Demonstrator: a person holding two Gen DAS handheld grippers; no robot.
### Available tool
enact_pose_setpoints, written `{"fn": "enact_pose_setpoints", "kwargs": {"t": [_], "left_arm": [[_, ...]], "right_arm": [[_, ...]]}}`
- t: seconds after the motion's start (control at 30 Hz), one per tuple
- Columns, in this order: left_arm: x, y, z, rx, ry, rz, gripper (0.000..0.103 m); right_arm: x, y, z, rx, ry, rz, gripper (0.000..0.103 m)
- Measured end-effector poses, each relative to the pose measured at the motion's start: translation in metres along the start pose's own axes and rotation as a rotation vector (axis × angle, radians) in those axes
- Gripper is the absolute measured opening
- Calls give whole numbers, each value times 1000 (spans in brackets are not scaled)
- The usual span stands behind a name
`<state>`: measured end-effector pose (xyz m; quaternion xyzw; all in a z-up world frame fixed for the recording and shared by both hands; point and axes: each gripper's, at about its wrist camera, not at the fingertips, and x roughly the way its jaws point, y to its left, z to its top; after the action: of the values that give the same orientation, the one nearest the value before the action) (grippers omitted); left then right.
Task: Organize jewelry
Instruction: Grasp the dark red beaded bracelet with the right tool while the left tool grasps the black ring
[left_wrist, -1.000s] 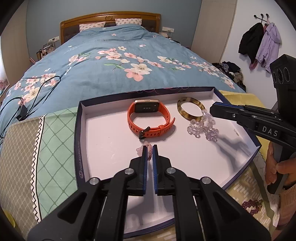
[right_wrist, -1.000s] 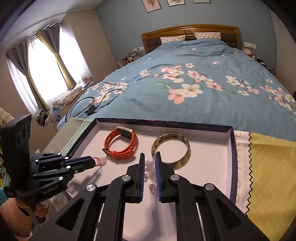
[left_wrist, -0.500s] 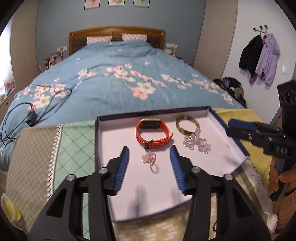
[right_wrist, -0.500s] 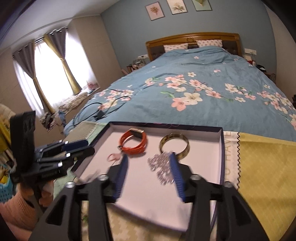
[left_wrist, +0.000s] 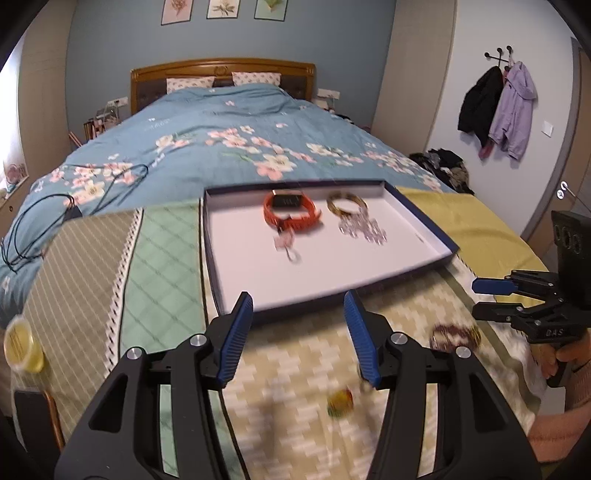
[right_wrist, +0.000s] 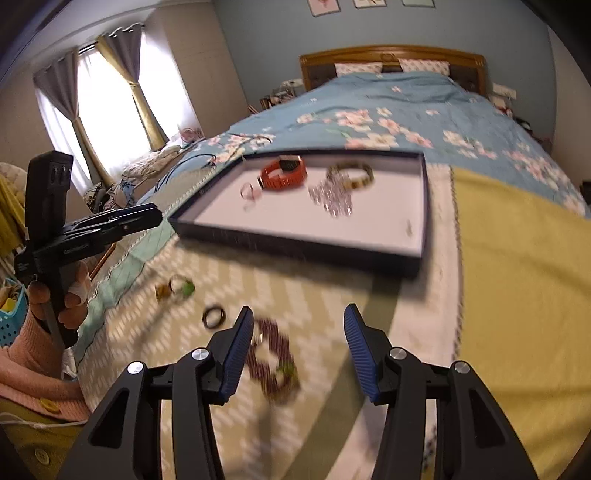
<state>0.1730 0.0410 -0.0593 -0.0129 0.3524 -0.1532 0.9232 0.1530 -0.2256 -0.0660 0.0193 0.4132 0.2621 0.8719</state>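
Flanking the dark beaded bracelet, right gripper's spread fingers

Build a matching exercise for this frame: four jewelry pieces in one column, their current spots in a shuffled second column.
Things:
1. orange watch
2. clear bead bracelet
3. dark bead bracelet
4. small dark ring

Places:
A. on the blanket, between the right gripper fingers in its view
B. in the tray, far side, left of the bangle
C. on the blanket, left of the dark bead bracelet
D. in the tray, touching the bangle

Pairs: 1-B, 2-D, 3-A, 4-C
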Motion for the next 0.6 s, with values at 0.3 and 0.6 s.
{"fn": "enact_pose_setpoints", "kwargs": {"t": [0.3, 0.6], "left_arm": [[-3, -14, -26, 29, 35, -26, 51], [-2, -16, -32, 12, 43, -42, 51]], "right_arm": [[-1, 7, -23, 17, 27, 11, 35], [-3, 7, -28, 23, 32, 4, 13]]}}
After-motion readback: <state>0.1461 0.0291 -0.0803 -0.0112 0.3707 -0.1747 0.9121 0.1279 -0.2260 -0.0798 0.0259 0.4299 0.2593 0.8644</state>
